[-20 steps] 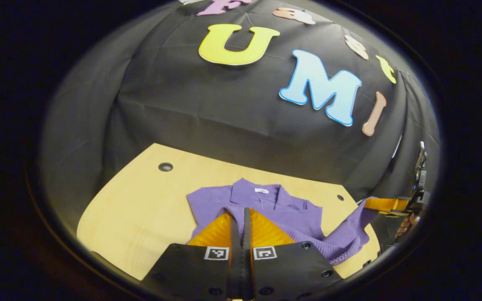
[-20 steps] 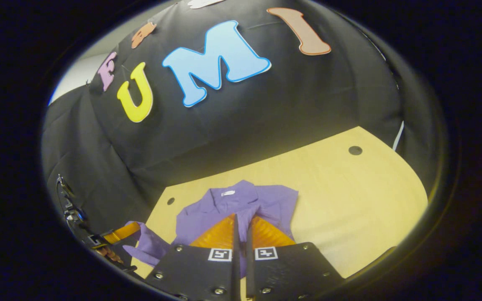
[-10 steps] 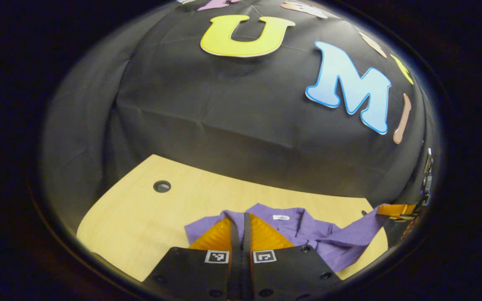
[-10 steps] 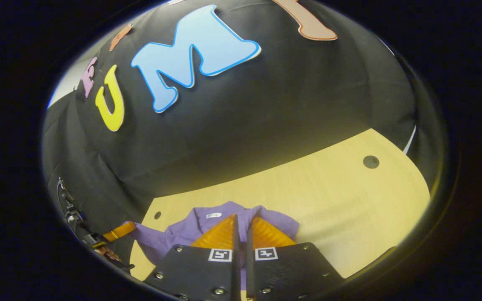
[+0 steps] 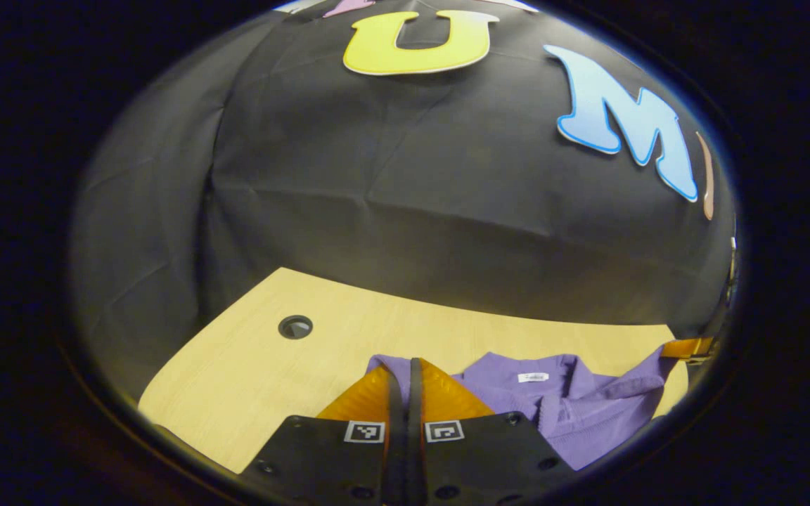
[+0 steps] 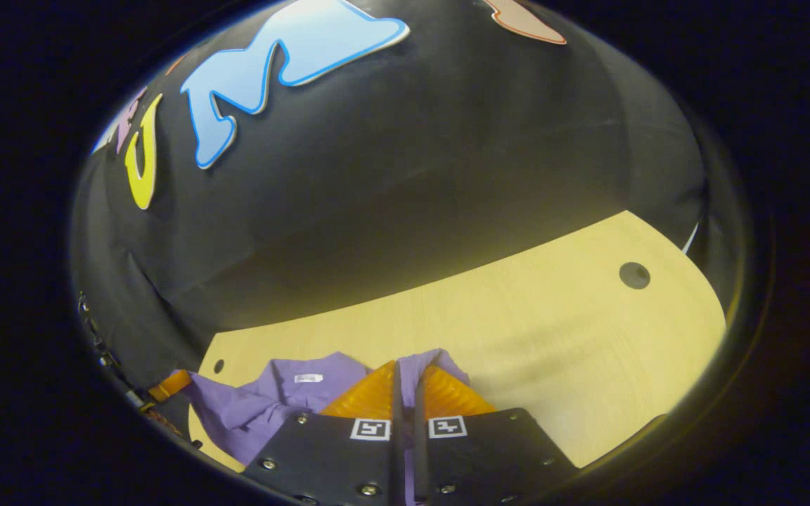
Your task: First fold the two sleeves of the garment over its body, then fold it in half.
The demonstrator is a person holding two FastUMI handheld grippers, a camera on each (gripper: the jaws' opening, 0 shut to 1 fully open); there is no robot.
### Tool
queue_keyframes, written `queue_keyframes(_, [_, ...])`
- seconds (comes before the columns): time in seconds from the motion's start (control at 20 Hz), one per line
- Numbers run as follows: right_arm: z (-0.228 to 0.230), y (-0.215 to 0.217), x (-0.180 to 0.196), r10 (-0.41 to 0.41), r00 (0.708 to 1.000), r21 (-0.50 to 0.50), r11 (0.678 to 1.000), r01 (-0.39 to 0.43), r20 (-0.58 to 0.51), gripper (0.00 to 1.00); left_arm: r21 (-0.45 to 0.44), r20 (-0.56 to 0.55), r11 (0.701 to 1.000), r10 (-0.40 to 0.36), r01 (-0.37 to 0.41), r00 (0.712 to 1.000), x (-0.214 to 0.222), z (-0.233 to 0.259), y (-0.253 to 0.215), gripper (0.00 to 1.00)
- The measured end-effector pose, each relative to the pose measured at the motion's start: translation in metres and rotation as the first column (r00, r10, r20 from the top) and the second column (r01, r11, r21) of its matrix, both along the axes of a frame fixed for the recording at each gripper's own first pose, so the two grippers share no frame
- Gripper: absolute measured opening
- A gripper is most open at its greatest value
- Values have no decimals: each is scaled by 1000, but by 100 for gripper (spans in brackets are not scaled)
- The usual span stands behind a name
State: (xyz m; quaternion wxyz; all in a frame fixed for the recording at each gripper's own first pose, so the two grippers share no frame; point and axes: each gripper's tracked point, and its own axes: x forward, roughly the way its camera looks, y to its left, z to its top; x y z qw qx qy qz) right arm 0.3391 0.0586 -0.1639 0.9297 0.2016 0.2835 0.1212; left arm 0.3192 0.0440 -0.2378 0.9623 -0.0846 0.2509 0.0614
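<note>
On the table (image 5: 250,379), each tool pinches the purple garment (image 5: 567,407), its hem hidden.

My fingers (image 5: 440,393) are translucent orange with a ribbed pattern, set in matte black bodies dotted with dark screw heads, and each body carries a small square marker in black and white. The garment (image 5: 574,407) pinched between them is purple, a fine ribbed knit, with a small white label (image 5: 533,377) at the collar. Under it the table (image 5: 250,379) is pale yellow wood with a faint straight grain and a dark round hole (image 5: 295,327). My right gripper (image 6: 405,393) has the same orange, black and white.
</note>
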Motion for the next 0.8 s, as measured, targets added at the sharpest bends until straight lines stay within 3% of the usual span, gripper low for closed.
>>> queue_keyframes(0.2, [-1, -5, 0, -2, 1000, -87, 996, 4, 29, 12, 32, -23, 999, 15, -14, 1000, -2, -7, -3, 15])
queue_keyframes(0.25, [2, -6, 0, -3, 999, -105, 994, 8, 39, 16, 44, -26, 999, 14, -13, 1000, -2, -7, -3, 19])
queue_keyframes(0.3, [6, -8, -4, -6, 999, -117, 993, 11, 45, 27, 54, -31, 999, 12, -10, 999, -4, -5, -4, 23])
queue_keyframes(0.4, [11, -5, -10, 5, 999, -123, 992, 1, 48, 35, 42, -31, 999, -5, 6, 1000, -7, 0, -10, 45])
queue_keyframes(0.45, [17, -4, -15, 10, 998, -132, 991, -3, 54, 53, 38, -16, 999, -16, 17, 1000, -9, 6, -13, 56])
queue_keyframes(0.55, [30, -7, -26, 5, 996, -158, 987, 8, 85, 61, 55, 9, 998, -34, 33, 999, -15, 18, -15, 79])
queue_keyframes(0.6, [39, -6, -33, 1, 995, -163, 986, 16, 103, 66, 64, 18, 997, -46, 45, 999, -19, 26, -17, 81])
queue_keyframes(0.65, [49, -7, -41, -9, 993, -170, 985, 29, 117, 79, 70, 30, 996, -59, 56, 998, -24, 34, -19, 84])
queue_keyframes(0.8, [78, -7, -68, -21, 984, -187, 981, 55, 176, 88, 79, 99, 993, -98, 90, 990, -40, 68, -27, 95])
